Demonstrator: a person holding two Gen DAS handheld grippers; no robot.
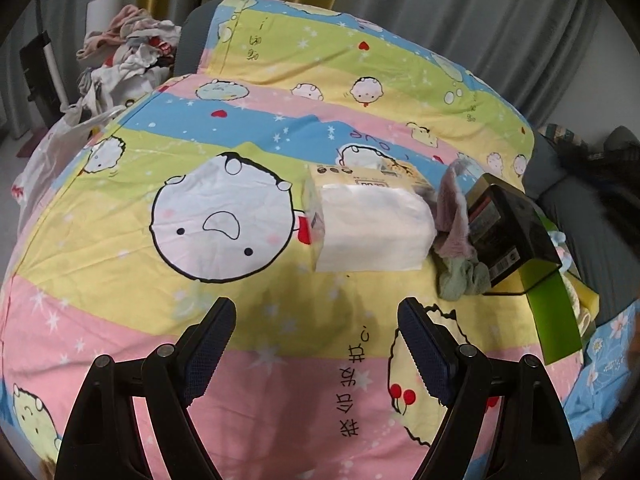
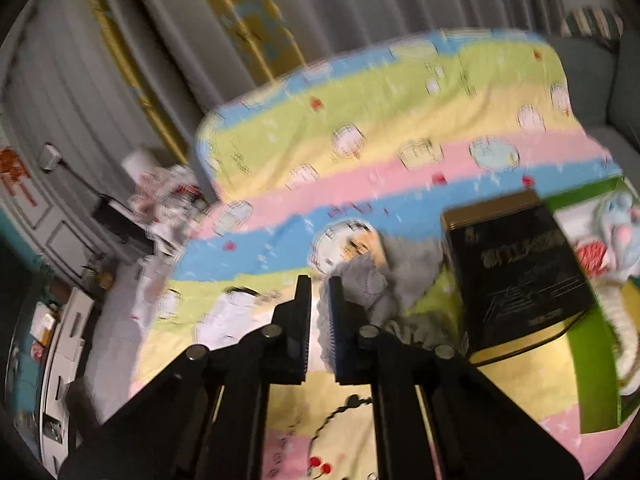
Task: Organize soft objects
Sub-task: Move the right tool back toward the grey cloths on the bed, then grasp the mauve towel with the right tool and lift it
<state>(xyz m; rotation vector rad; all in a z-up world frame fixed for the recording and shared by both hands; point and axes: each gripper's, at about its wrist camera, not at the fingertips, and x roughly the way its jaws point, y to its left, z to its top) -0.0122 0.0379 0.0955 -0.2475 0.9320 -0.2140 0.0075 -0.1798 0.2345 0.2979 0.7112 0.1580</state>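
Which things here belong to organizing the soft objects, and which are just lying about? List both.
Job, probably:
white soft pack of tissues
pink and green fluffy cloths
pale blue plush toy
green open box holding the toy

Lying about:
black and gold tin
heap of crumpled clothes
white plastic bag

My left claw (image 1: 316,344) is angled downward with its jaws spread wide and nothing between them. My right claw (image 2: 319,320) also tilts down, jaws drawn nearly together, blurred.
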